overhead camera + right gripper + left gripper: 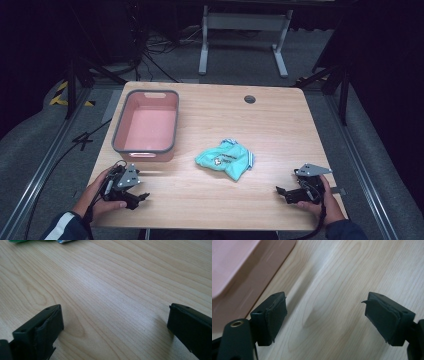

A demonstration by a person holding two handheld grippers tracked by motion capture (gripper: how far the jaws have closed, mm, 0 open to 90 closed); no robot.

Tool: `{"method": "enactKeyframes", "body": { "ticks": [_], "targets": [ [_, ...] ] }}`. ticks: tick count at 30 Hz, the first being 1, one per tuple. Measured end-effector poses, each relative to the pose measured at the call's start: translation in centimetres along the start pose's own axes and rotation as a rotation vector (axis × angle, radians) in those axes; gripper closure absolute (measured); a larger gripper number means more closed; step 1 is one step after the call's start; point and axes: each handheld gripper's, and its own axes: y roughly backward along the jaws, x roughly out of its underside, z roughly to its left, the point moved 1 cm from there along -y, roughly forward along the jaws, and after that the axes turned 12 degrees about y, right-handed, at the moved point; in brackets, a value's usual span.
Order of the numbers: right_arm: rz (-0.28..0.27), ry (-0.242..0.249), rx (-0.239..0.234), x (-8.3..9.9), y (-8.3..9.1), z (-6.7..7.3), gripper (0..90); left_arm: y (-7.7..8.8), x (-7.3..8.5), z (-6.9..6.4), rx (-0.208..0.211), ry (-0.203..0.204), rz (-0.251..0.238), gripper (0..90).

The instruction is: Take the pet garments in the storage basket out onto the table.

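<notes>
Two tongs rest low on the wooden desk, one at each near corner. The left tongs sit at the near left, held by the person's left hand, and their jaws stand wide apart with only bare wood between them. The right tongs sit at the near right in the right hand, also spread open and holding nothing. A pink bin with a grey rim stands on the far left part of the desk, just beyond the left tongs. A crumpled turquoise cloth lies near the middle of the desk, to the right of the bin and apart from it, between both tongs.
</notes>
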Motion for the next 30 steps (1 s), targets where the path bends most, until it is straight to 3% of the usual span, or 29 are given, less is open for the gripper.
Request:
{"method": "enactKeyframes", "body": {
  "ticks": [5,11,12,13,30],
  "targets": [
    [0.0,-0.002,0.004,0.0,0.0,0.0,0.6,-0.1,1.4,1.1,-0.001,0.059,-0.014,17.9],
    [0.002,-0.006,0.007,0.0,0.0,0.1,0.7,-0.7,3.4,2.4,0.078,0.221,-0.107,15.7],
    [0.002,-0.006,0.007,0.0,0.0,0.1,0.6,-0.7,3.7,2.4,0.075,0.233,-0.139,15.0],
    [0.002,-0.006,0.007,0.0,0.0,0.1,0.7,-0.7,3.9,2.3,0.066,0.242,-0.141,14.8],
    [0.001,-0.003,0.002,0.0,0.0,0.0,0.6,-0.6,4.0,2.3,0.051,0.249,-0.139,14.4]
  ]
}}
